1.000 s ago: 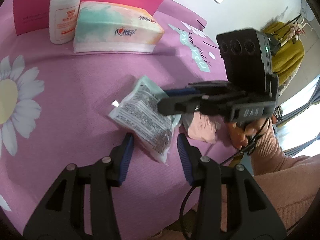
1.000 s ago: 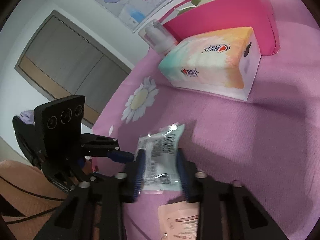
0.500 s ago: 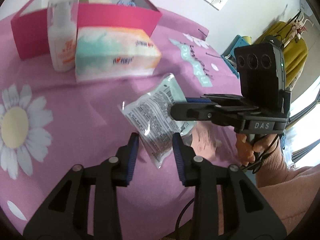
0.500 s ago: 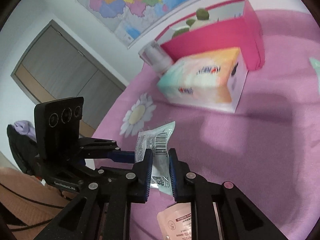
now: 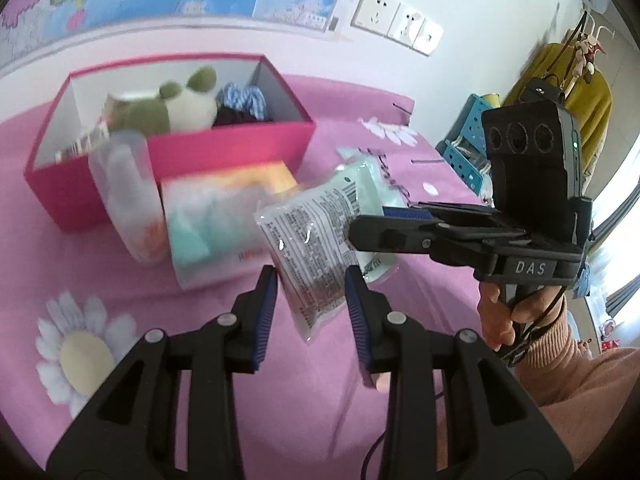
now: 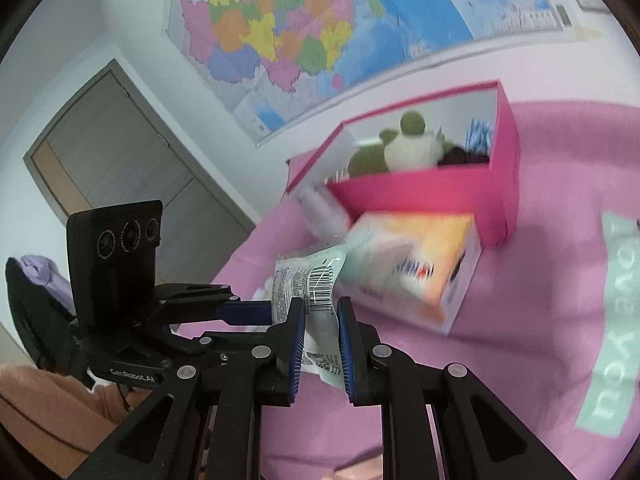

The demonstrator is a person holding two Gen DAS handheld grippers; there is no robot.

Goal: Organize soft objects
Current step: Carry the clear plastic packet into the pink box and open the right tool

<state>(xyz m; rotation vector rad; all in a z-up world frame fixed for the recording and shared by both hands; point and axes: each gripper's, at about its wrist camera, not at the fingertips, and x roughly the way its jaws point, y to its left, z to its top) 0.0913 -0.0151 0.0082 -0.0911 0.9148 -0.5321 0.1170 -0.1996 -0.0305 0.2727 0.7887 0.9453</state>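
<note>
Packet (image 5: 316, 248), a clear-and-mint pouch, hung in the air at the middle of the left wrist view, above the pink cloth (image 5: 120, 276). The right gripper (image 6: 320, 312) was clamped on its mint end, pads pressing both faces. The left gripper (image 5: 310, 280) had just been closing. The packet's lower end lay between its blue pads, but they stood beside its edges with no visible squeeze, so its jaws read as released.

Directly behind the packet lay a tissue pack (image 5: 216, 216) in mint and orange, with a white bottle (image 5: 128, 200) standing just to its left. Both stood between the packet and the pink box (image 5: 224, 148) in the upper left. In the box sat a green-and-cream plush (image 5: 176, 108) and a blue-striped fabric (image 5: 240, 98). A daisy print (image 5: 80, 356) showed at the lower left. A hand (image 5: 500, 320) in a peach sleeve (image 5: 580, 392) held the right gripper's handle at the right edge.

The packet bore fine print too small to read and a barcode (image 6: 320, 284). The right gripper's body read "DAS" (image 5: 530, 268); the left one's read "GenRobot.AI" (image 6: 132, 374). A mint strip (image 6: 616, 320) on the cloth read "LOVE YOU". The tissue pack's red lettering was blurred. A map (image 6: 320, 28) hung on the wall above.
</note>
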